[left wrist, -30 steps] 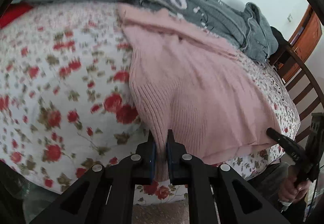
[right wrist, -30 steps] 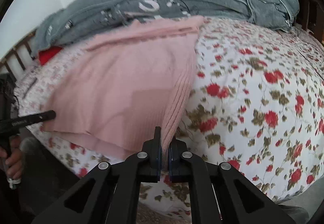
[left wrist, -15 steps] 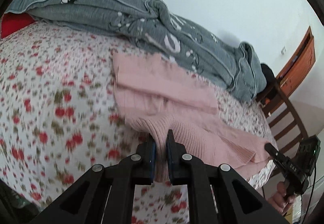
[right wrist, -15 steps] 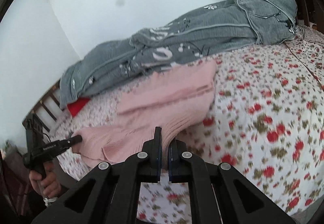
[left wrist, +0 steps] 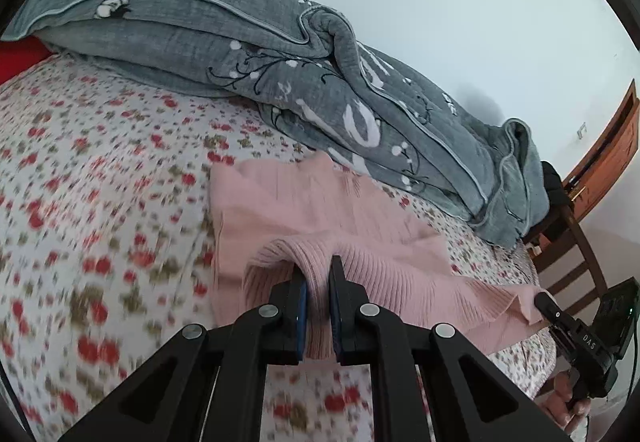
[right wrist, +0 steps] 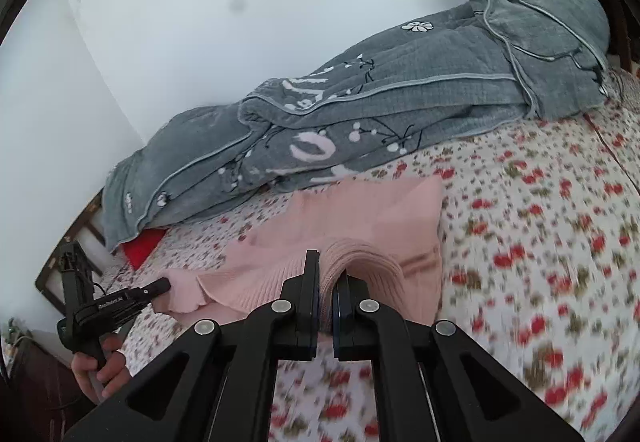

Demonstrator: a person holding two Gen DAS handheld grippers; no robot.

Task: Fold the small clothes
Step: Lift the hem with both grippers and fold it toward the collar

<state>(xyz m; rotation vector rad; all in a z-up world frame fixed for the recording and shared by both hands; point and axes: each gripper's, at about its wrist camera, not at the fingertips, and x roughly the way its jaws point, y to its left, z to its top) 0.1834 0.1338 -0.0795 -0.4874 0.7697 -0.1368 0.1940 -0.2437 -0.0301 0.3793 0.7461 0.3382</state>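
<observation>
A pink ribbed knit sweater (left wrist: 328,210) lies on the floral bedsheet (left wrist: 100,170). My left gripper (left wrist: 318,274) is shut on one corner of its near hem. My right gripper (right wrist: 328,270) is shut on the other hem corner, and it shows at the right edge of the left wrist view (left wrist: 544,300). The hem is lifted off the bed between the two grippers and carried over the rest of the sweater (right wrist: 380,210). The left gripper also shows in the right wrist view (right wrist: 160,286).
A rumpled grey quilt (left wrist: 240,42) lies along the wall behind the sweater, also in the right wrist view (right wrist: 400,94). A red item (right wrist: 142,248) sticks out under it. A wooden chair (left wrist: 580,242) stands at the bed's end. A white wall is behind.
Both grippers have lifted the hem and carried it forward toward the quilt. The flat sweater is now doubled over itself and the far edge looks closer.
</observation>
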